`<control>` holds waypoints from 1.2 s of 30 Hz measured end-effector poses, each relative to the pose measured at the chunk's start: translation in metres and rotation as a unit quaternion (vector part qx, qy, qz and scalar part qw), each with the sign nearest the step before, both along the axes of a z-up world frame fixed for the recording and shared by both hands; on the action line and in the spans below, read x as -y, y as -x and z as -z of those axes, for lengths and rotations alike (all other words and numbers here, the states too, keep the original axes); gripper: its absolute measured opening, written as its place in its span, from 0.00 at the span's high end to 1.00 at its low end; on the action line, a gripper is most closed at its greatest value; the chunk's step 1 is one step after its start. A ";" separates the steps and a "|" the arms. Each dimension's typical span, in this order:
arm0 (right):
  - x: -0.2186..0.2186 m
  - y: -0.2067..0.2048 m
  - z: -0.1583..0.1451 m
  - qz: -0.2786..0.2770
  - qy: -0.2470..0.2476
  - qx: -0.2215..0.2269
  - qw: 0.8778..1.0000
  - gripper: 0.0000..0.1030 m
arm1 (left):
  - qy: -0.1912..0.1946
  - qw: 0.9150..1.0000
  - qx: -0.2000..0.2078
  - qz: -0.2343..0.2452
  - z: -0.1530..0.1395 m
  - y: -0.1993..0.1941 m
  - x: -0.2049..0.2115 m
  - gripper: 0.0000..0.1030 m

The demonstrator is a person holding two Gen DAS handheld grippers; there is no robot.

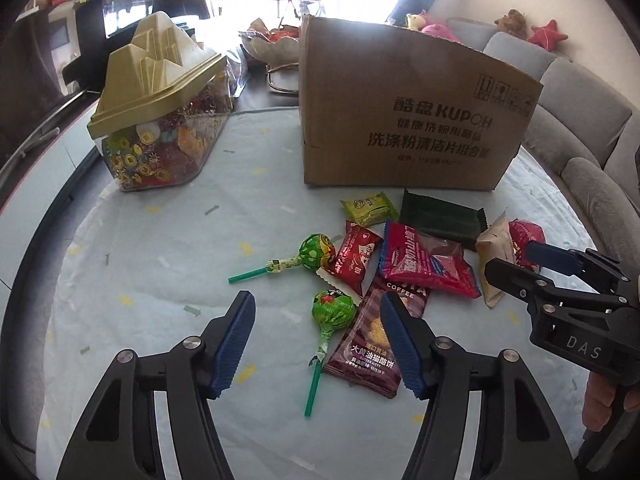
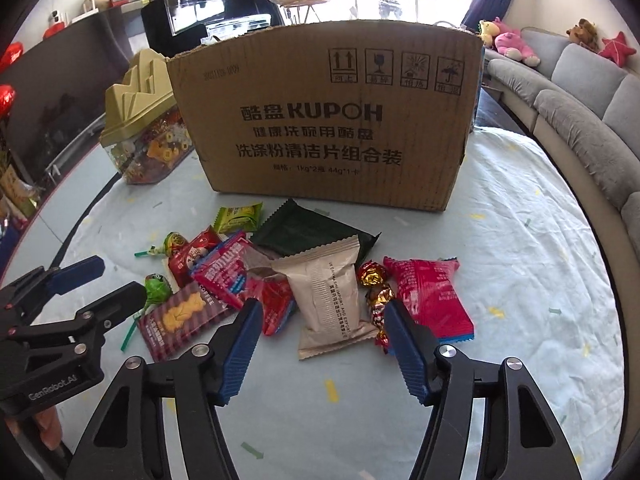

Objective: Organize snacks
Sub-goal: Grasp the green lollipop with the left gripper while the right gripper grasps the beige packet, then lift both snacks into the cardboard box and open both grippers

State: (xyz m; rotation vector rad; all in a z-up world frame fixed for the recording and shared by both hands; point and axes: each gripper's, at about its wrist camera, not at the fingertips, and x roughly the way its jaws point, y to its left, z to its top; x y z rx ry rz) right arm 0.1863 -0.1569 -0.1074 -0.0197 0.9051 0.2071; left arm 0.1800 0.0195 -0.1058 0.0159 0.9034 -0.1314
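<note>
A heap of wrapped snacks lies on the pale cloth in front of a brown cardboard box [image 2: 320,120]. My left gripper [image 1: 318,298] stands open just above the cloth. A green lollipop [image 1: 334,308] lies between its blue pads, and a maroon biscuit packet [image 1: 366,348] sits under its right finger. My right gripper [image 2: 323,305] is open too, hovering astride a beige packet [image 2: 328,300]. Gold-wrapped candies [image 2: 378,296] lie beside its right pad, next to a red packet [image 2: 430,296]. Neither gripper's pads press on anything.
A clear candy jar with a gold mountain-shaped lid [image 1: 160,120] stands at the left of the box [image 1: 400,120]. A second lollipop [image 1: 316,254] and a dark green packet [image 1: 440,216] lie nearer the box. A grey sofa [image 2: 580,92] curves along the right.
</note>
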 end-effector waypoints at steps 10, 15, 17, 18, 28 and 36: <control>-0.004 -0.012 0.005 -0.007 0.008 0.000 1.000 0.47 | 0.027 0.999 -0.034 0.004 0.016 -0.017 0.000 0.64; -0.006 -0.015 0.004 -0.013 0.006 0.000 1.000 0.59 | 0.031 0.999 -0.037 0.009 0.018 -0.020 0.002 0.74; -0.006 -0.017 0.005 -0.013 0.001 -0.005 1.000 0.64 | 0.030 0.999 -0.037 0.010 0.017 -0.021 0.003 0.74; -0.006 -0.017 0.006 -0.013 0.002 -0.005 1.000 0.65 | 0.029 0.999 -0.036 0.010 0.018 -0.022 0.004 0.74; -0.008 -0.007 -0.005 -0.017 0.005 0.008 1.000 0.67 | 0.023 1.000 -0.013 0.014 0.001 -0.008 0.006 0.75; -0.010 0.012 -0.029 -0.026 -0.008 0.034 0.999 0.67 | 0.027 0.999 0.030 0.023 -0.030 0.014 0.010 0.75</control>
